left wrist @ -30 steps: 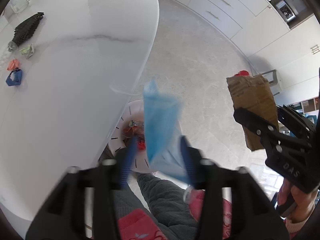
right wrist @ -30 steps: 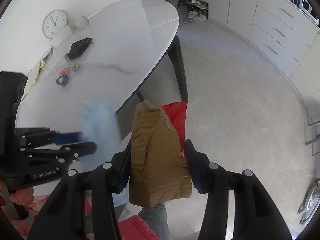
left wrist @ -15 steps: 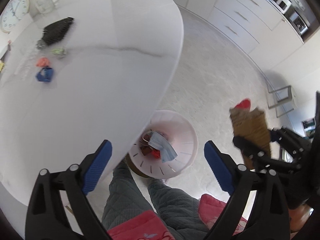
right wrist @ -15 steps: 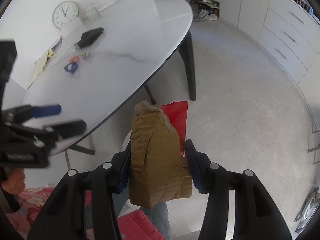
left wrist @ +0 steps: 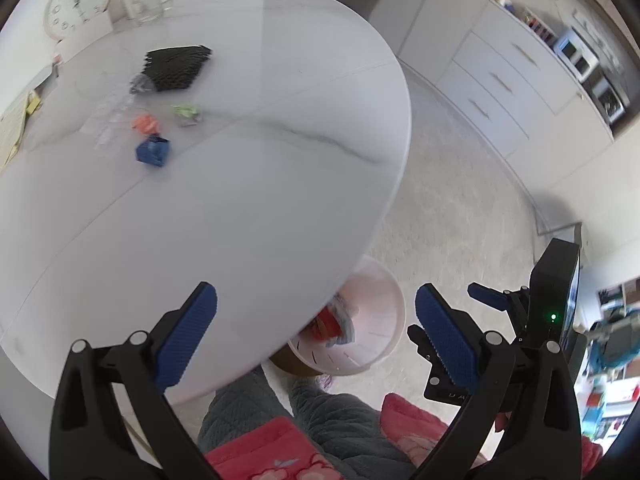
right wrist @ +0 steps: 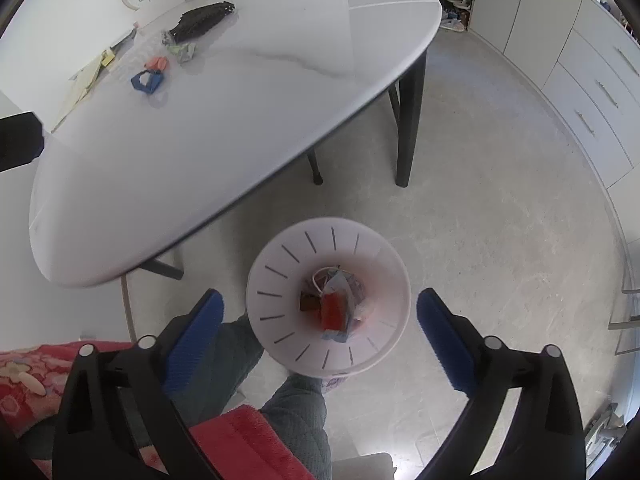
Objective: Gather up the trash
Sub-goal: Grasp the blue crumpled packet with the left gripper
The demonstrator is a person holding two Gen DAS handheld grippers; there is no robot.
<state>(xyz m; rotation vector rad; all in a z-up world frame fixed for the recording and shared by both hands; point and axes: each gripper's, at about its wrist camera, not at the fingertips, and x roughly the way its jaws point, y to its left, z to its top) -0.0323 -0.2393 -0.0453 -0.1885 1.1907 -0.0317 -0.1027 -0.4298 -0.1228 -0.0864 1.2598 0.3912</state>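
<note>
A white waste bin point(right wrist: 280, 280) stands on the floor by the table edge, holding a blue mask, a red wrapper and brown cardboard point(right wrist: 334, 308). It also shows in the left wrist view point(left wrist: 384, 344), half under the table. My right gripper point(right wrist: 320, 326) is open and empty, right above the bin. My left gripper point(left wrist: 316, 330) is open and empty over the table's near edge. On the white table point(left wrist: 240, 200) lie a blue scrap point(left wrist: 152, 152), an orange scrap point(left wrist: 145, 123), a green scrap point(left wrist: 186, 112) and a black bag point(left wrist: 176, 67).
A wall clock point(left wrist: 76, 2) and a clear container point(left wrist: 148, 4) stand at the table's far side. Papers point(right wrist: 86, 76) lie at its left edge. Dark table legs point(right wrist: 410, 120) stand beyond the bin. White drawers point(right wrist: 592, 92) line the right wall. The person's legs point(right wrist: 296, 412) are below.
My right gripper opened and the cardboard and red wrapper dropped into the bin. My left gripper, which released the blue mask earlier, has swung up over the table.
</note>
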